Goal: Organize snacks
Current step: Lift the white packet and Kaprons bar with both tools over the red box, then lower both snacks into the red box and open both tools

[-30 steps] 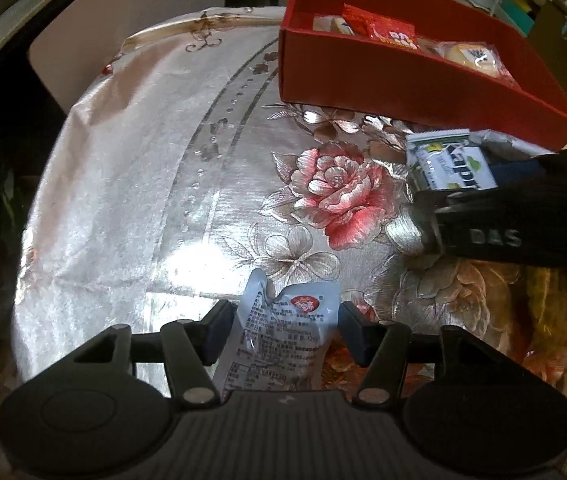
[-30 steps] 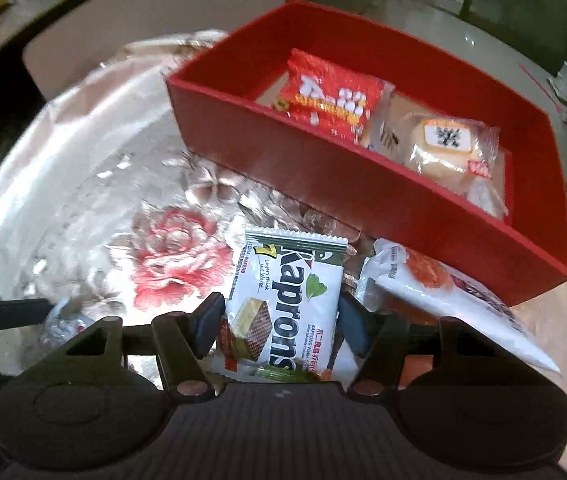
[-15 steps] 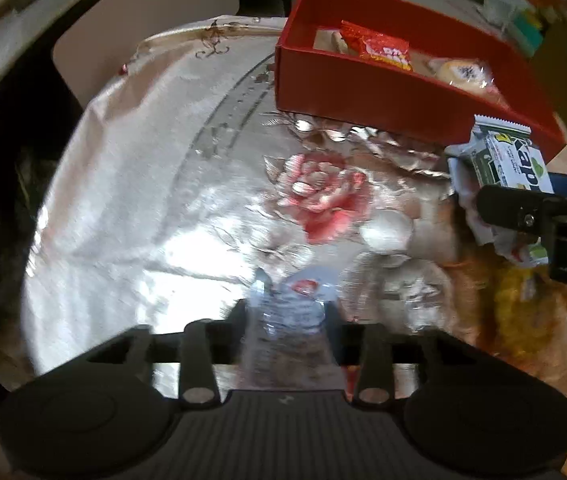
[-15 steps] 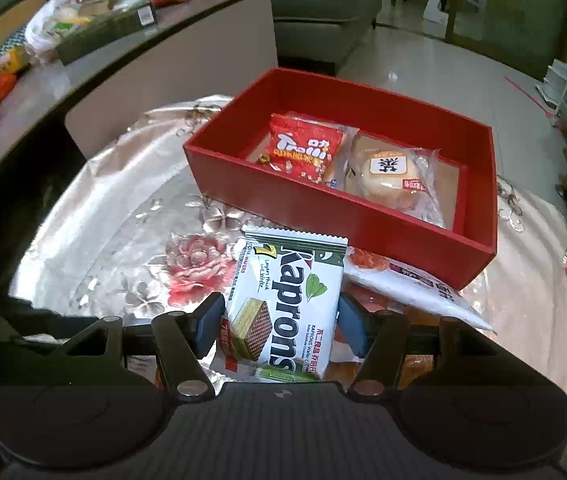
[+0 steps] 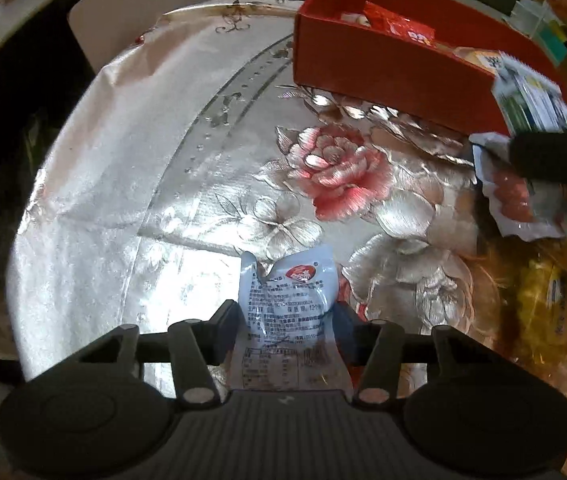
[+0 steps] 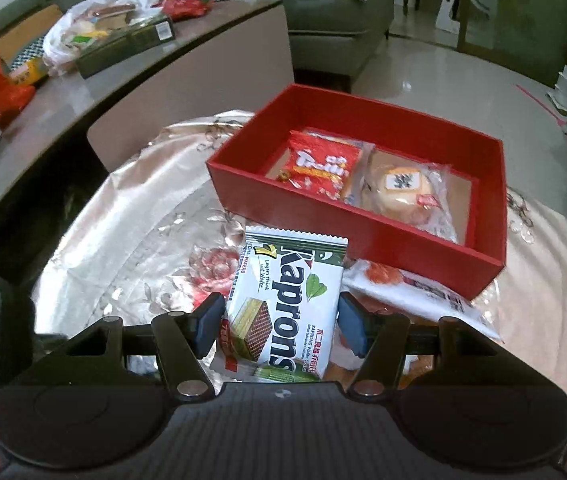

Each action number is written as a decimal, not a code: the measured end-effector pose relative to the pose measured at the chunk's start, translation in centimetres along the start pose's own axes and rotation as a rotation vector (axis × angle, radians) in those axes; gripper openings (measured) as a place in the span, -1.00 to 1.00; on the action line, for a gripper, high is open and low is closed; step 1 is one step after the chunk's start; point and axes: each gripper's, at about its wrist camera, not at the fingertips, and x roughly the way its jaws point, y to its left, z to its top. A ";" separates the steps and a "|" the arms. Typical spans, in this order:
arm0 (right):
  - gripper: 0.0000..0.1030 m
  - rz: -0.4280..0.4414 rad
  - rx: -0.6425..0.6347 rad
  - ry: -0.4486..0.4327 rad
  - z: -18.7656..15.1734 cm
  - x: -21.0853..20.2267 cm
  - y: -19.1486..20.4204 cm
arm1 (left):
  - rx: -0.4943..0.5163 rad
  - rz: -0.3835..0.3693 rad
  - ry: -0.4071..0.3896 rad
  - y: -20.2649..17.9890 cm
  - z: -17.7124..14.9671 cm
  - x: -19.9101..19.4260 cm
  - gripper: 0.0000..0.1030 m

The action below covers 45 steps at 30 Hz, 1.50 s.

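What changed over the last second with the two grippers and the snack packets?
The right gripper lifted the Kaprons wafer packet off the tablecloth, up towards the red box. The left gripper is closing on the pale blue packet, which stays on the cloth between its fingers. The box, its two snacks and the white packet beside it stayed put.

left claw (image 5: pixel 287 322) – jaws closing, angled steeply down | right claw (image 6: pixel 279 322) – clamped, angled down

One open red cardboard box (image 6: pixel 367 236) holds two snack packets: one red crinkly packet (image 6: pixel 323 164) and one clear-wrapped round bun (image 6: pixel 403 192). Outside it, one green-and-white Kaprons wafer pack (image 6: pixel 283 312) and two white plastic pouches (image 5: pixel 287 300) (image 6: pixel 423 284) are visible.
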 end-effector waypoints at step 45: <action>0.32 -0.063 0.131 -0.150 3.5 -2.0 -5.6 | 0.064 -0.053 -0.352 -3.6 10.9 -5.2 -0.11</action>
